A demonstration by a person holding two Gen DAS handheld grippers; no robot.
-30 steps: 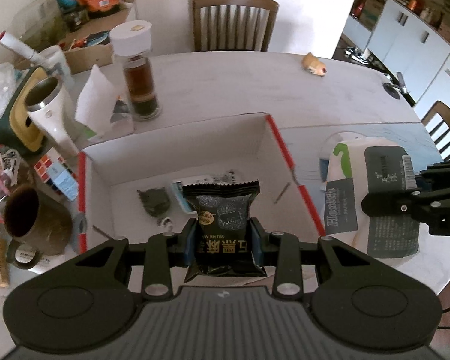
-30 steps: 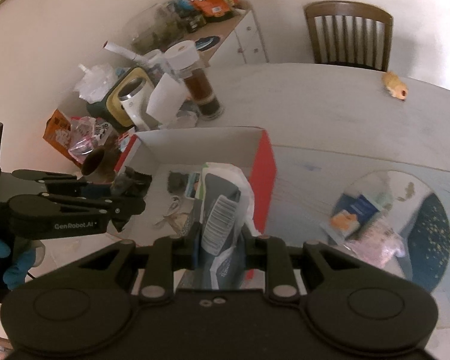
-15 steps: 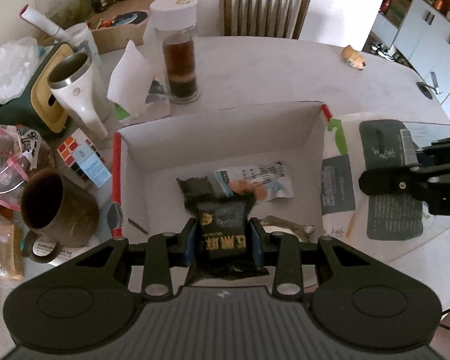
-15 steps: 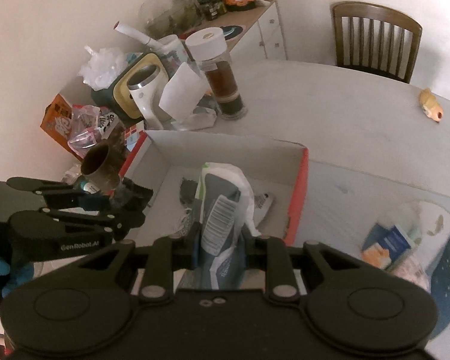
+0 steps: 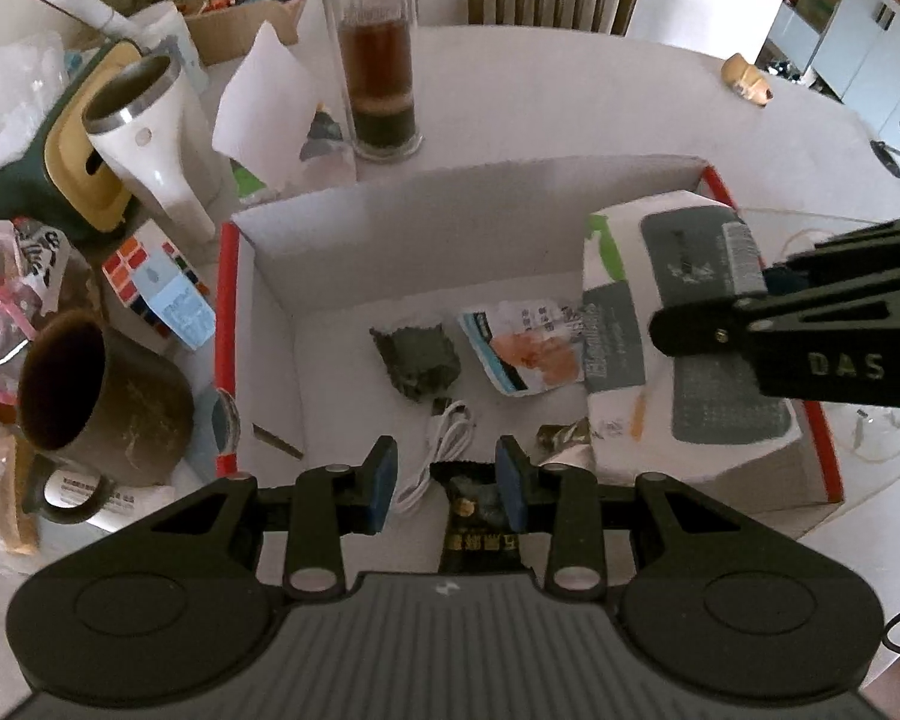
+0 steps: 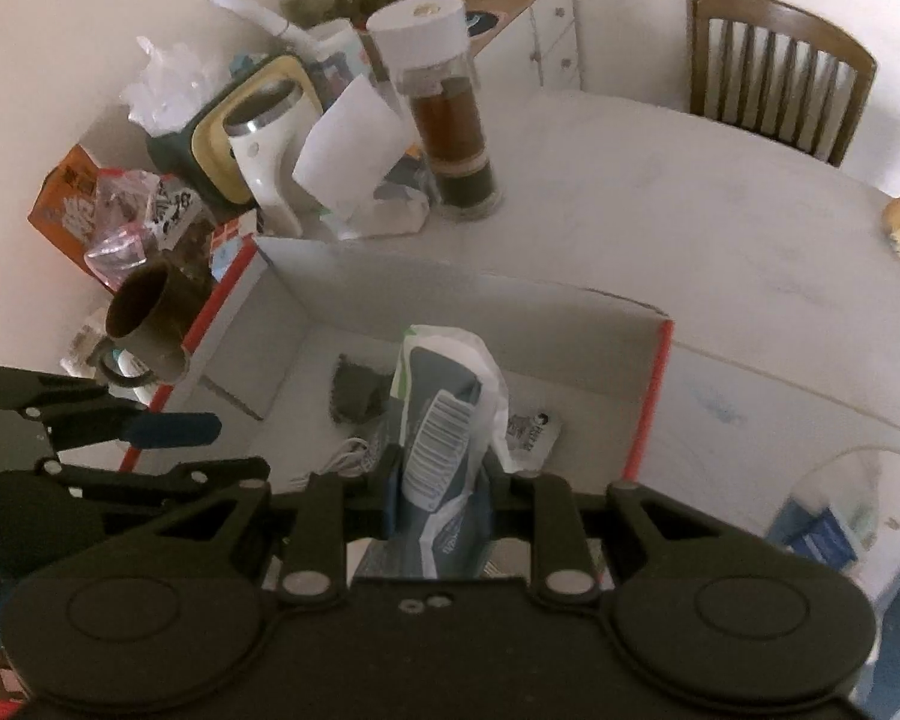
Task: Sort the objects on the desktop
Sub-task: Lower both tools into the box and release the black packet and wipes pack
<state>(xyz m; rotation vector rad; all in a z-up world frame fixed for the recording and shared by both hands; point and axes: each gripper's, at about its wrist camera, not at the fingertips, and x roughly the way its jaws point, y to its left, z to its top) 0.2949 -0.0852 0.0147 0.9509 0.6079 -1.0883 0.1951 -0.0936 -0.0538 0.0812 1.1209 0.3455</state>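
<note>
The left tool (image 5: 447, 489) stands open over the white box (image 5: 426, 234), with the black snack packet (image 5: 477, 531) lying loose against its right pad (near the box's front edge). The right tool (image 6: 444, 495) grips a white-and-grey pouch (image 6: 444, 414) above the box's right side.

White table (image 5: 570, 96): red-edged box (image 5: 225, 312), tea bottle (image 5: 381, 78), brown mug (image 5: 99, 396)

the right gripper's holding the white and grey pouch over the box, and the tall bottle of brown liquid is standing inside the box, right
Not quite. The tall bottle stands outside the box, on the table behind the box's far wall; the right wrist view shows it. The right gripper does hold the white and grey pouch over the box.
</note>
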